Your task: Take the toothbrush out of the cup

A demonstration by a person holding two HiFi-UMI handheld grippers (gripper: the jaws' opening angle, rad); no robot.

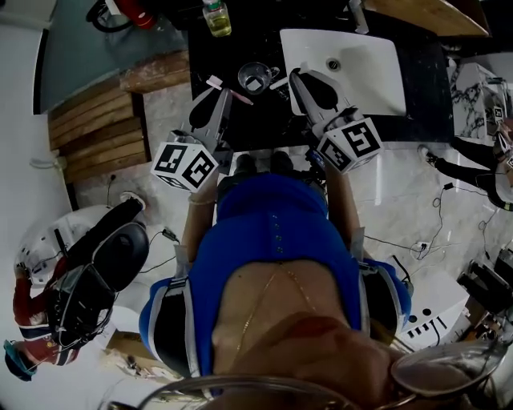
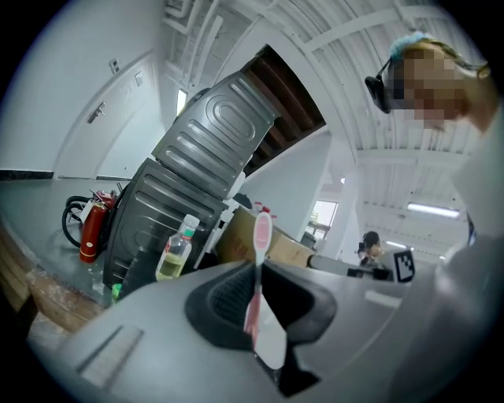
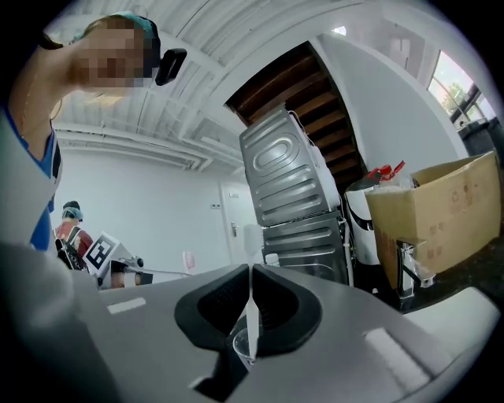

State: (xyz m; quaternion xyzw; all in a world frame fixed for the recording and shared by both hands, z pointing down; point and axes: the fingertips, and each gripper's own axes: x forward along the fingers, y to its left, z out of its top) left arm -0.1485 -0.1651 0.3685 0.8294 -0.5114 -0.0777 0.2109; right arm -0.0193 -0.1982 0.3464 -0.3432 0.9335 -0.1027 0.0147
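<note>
Left gripper view: tool (image 2: 254, 275) tight around toothbrush (image 2: 261, 233)

Dark counter (image 1: 256, 120): a white sink (image 1: 365, 68) is set into its right part, a clear cup (image 1: 255, 78) is stood just left of the sink, and a bottle (image 1: 216, 18) is placed at the far edge. A pink toothbrush (image 1: 232, 91) is clamped at the tip of the left gripper (image 1: 218, 94), outside the cup. A white toothbrush (image 1: 278, 83) is pinched by the right gripper (image 1: 295, 76) at the sink's left edge.

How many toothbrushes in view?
2: pink plastic toothbrush gripped in the left claw; white plastic toothbrush gripped in the right claw. The clear glass cup is dim inside; another may hide there.
</note>
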